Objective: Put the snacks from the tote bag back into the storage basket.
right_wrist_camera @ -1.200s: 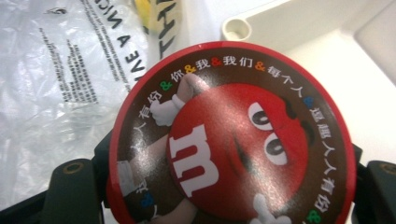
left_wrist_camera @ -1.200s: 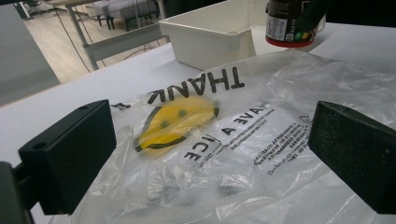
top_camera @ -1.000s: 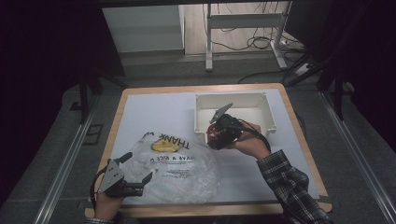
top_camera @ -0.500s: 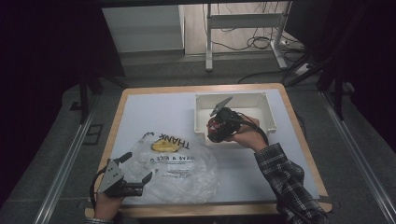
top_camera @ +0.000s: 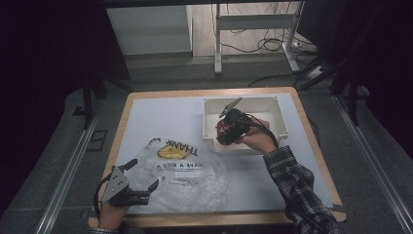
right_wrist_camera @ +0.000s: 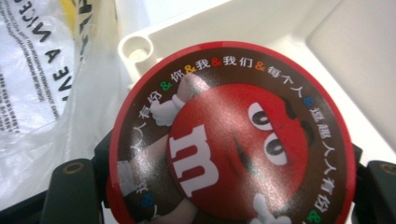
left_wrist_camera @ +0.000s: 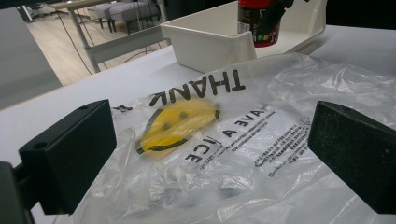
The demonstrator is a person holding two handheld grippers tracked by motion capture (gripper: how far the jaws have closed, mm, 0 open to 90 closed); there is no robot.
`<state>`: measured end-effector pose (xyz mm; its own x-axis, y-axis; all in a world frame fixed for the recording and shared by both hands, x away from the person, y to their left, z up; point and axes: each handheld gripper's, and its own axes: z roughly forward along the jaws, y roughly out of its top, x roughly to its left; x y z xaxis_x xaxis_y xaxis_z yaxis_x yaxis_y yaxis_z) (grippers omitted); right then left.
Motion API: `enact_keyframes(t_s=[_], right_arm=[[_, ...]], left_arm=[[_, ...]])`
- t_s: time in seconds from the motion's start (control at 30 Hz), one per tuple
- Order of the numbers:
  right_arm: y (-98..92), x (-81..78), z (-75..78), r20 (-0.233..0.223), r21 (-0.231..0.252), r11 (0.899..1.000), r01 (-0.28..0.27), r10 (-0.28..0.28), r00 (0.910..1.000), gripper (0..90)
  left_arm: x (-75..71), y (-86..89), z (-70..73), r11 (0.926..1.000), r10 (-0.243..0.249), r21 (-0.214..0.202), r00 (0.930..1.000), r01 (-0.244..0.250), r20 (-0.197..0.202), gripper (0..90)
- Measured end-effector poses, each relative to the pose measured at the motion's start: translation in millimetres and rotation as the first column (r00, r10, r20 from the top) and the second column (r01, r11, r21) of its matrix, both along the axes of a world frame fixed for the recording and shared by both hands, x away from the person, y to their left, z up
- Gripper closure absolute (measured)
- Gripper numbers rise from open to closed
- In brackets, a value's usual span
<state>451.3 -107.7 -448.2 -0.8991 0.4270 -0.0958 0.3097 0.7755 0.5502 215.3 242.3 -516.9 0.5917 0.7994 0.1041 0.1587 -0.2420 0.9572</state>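
High view: the right gripper (top_camera: 229, 127) holds a red can (top_camera: 225, 130) in its jaws over the near-left corner of the white bin (top_camera: 280, 114). The left gripper (top_camera: 139, 181) rests at the near edge of the bag (top_camera: 195, 175) on the bench (top_camera: 160, 114), jaws wide.

Left gripper view: the bag (left_wrist_camera: 243, 140) lies between and beyond the spread jaws; the can (left_wrist_camera: 257, 23) and bin (left_wrist_camera: 205, 39) are far ahead.

Right gripper view: the can (right_wrist_camera: 233, 140) sits clamped between the jaws, with the bin (right_wrist_camera: 327, 56) beyond it.

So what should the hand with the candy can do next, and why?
Probably lower the candy can into the white bin and let go. The right gripper is shut on the can and holds it at the bin's near-left corner, by the plastic bag. The left gripper waits open at the bag.
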Motion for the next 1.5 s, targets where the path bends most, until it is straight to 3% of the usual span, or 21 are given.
enact_keyframes(t_s=[0.83, 1.5], right_arm=[[6.0, 19.6, -5.1, 0.012, 0.006, 1.0, 0.016, -0.016, 0.9998, 25.7], [12.2, 31.3, -13.5, 0.015, 0.009, 1.0, -0.005, 0.005, 0.9999, 25.7]], left_arm=[[-0.5, 1.0, 0.6, 1.0, 0.002, -0.001, 1.0, -0.002, 0.006, 1.0], [-0.8, 0.8, 1.2, 1.0, 0.0, -0.002, 0.9999, 0.0, 0.012, 1.1]])
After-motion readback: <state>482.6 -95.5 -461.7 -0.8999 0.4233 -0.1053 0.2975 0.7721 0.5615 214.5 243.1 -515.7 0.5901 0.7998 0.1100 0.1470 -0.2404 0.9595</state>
